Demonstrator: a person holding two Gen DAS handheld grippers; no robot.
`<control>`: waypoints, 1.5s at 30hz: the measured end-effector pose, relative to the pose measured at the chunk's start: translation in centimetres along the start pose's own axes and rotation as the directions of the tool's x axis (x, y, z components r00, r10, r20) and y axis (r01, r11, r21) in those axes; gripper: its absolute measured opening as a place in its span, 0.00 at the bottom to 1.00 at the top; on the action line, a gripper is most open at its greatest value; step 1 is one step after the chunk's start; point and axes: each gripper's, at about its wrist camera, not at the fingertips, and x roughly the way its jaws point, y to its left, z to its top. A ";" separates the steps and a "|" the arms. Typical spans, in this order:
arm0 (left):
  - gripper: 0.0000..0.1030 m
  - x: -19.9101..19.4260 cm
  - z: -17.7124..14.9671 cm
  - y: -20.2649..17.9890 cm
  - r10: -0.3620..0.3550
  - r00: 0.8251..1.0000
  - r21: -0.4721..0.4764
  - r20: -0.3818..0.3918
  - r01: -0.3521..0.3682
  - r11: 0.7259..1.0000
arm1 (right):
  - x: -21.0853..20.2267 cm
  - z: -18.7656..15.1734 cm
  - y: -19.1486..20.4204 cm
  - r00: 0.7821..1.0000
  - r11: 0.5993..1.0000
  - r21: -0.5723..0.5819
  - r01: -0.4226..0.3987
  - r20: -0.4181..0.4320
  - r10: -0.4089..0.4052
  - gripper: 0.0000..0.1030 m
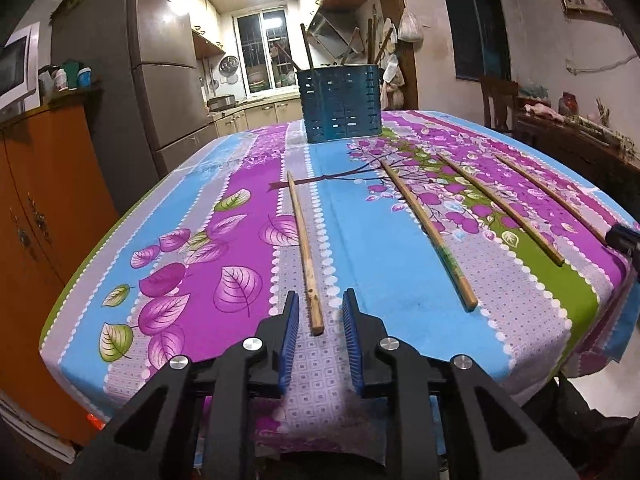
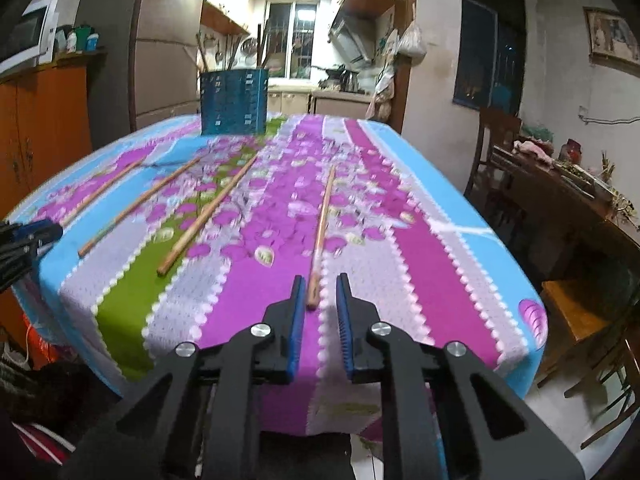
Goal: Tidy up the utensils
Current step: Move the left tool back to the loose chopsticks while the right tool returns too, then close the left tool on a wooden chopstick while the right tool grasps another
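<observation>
Kitchen table under a floral cloth (image 1: 360,248) | left wrist: left gripper (image 1: 320,300) is sitting narrow, pads not touching the leftmost chopstick (image 1: 305,248) between them; blue holder (image 1: 342,106) standing at far edge | right wrist: right gripper (image 2: 319,286) is straddling the rightmost chopstick (image 2: 322,232), narrow, no contact | no writing readable

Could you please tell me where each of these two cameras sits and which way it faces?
Left wrist: on the left gripper, looking forward and down across the table; its fingers flank the leftmost chopstick's near end.
Right wrist: on the right gripper, same direction; its fingers flank the rightmost chopstick's near end; the left gripper's tip shows at the left edge.
Shared: table, four chopsticks, blue holder at the far end.
</observation>
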 end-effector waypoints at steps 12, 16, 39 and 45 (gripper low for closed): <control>0.24 0.5 -0.1 0.1 -0.015 0.999 -0.014 0.041 0.015 1.000 | 0.5 0.1 0.4 1.000 1.000 0.012 -0.006 0.021 0.006 0.11; 0.23 0.5 -0.6 0.4 -0.020 0.998 -0.032 0.066 0.022 0.999 | 0.5 -0.2 0.7 0.999 1.000 0.002 0.007 0.034 -0.007 0.08; 0.09 -0.4 -2.0 1.0 -0.048 0.990 -0.039 0.134 0.054 0.998 | 0.0 -0.8 0.5 0.998 0.999 0.047 0.007 0.058 -0.010 0.05; 0.07 -1.4 -1.5 1.6 -0.047 0.991 -0.040 0.124 0.052 0.998 | -1.2 -0.5 0.3 0.997 0.998 0.056 -0.003 0.072 -0.001 0.05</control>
